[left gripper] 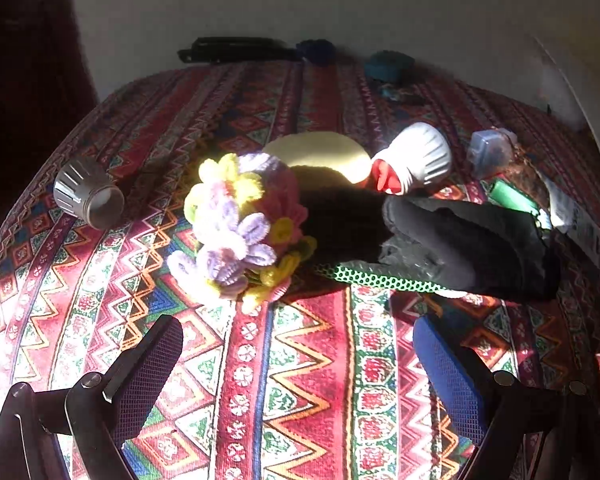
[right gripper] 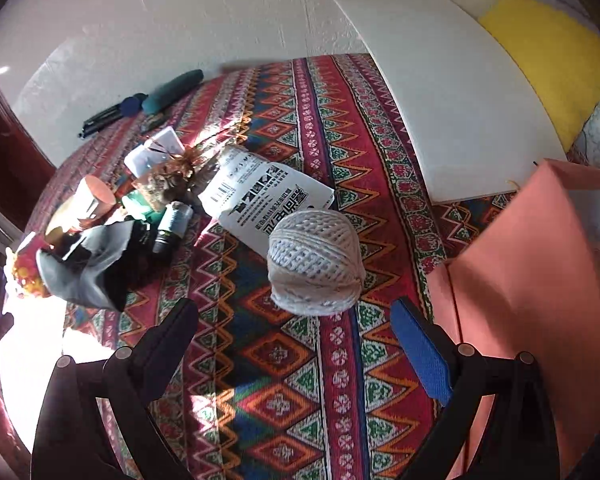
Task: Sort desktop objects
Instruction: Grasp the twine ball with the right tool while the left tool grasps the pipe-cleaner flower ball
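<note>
A pastel pipe-cleaner flower bouquet [left gripper: 236,228] lies on the patterned tablecloth [left gripper: 308,380], just ahead of my open left gripper [left gripper: 296,336], which holds nothing. A black glove [left gripper: 464,240] lies to the bouquet's right. Behind them are a round yellow pad [left gripper: 320,152], a white bulb housing with a red part [left gripper: 416,160] and a silver ribbed housing [left gripper: 86,192]. In the right wrist view a ball of white twine [right gripper: 316,264] sits just ahead of my open right gripper [right gripper: 296,312], apart from both fingers. A white printed packet [right gripper: 268,196] lies behind the ball.
A pink paper bag [right gripper: 532,280] stands at the right, beside a white board [right gripper: 452,112] and a yellow cushion [right gripper: 552,60]. A clear plastic box [left gripper: 492,150], green lighter [left gripper: 512,196], small bottle [right gripper: 174,226], teal pouch [right gripper: 172,92] and black pen [right gripper: 104,118] clutter the far side.
</note>
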The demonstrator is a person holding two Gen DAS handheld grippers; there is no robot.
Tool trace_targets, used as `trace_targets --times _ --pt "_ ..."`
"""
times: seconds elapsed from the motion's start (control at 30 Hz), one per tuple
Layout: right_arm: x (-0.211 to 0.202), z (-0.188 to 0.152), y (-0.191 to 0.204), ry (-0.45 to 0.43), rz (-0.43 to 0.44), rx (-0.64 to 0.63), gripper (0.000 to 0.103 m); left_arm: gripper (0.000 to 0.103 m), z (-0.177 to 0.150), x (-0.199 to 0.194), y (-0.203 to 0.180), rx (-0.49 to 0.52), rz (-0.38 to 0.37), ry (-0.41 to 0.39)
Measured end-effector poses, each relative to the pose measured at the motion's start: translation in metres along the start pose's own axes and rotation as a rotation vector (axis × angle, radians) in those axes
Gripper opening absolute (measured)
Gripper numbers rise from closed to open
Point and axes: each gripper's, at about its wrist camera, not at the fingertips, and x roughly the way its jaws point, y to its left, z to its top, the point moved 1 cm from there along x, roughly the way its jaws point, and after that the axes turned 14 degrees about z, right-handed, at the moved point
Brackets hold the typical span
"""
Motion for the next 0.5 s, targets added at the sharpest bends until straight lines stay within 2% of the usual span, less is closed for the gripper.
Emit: trace_targets --times 0.17,0.2,0.27,0.3,0.33,0.4,0.43,0.47,0.5 --pt "0.041 0.006 0.001 0.069 -0.020 -0.004 0.098 0.096 0.019 0.041 0.020 -0.039 0.028 0.031" --pt "0.047 0.007 0.001 0.082 -0.021 -0.007 0.095 0.096 0.022 0.046 0.020 -0.038 0.029 0.033" --pt "0.047 0.010 0.004 0.080 -0.071 -0.049 0.071 0.096 0.028 0.057 0.021 -0.033 0.030 0.035" --pt "0.045 0.012 0.004 0.079 -0.055 -0.056 0.051 0.096 0.030 0.060 0.018 -0.027 0.035 0.033" --pt "0.042 0.013 0.003 0.077 -0.009 -0.042 0.052 0.096 0.032 0.063 0.016 -0.020 0.039 0.031" --pt "0.038 0.013 -0.001 0.084 0.077 0.006 0.052 0.087 0.033 0.069 0.015 -0.016 0.035 0.021" --pt "0.035 0.012 -0.001 0.083 0.086 0.008 0.051 0.064 0.033 0.072 0.014 -0.018 0.001 0.031" --pt "0.033 0.011 0.000 0.082 0.094 0.009 0.051 0.055 0.033 0.070 0.014 -0.029 -0.007 0.031" --pt "0.030 0.010 0.000 0.082 0.103 0.011 0.051 0.054 0.032 0.068 0.014 -0.040 -0.015 0.032"
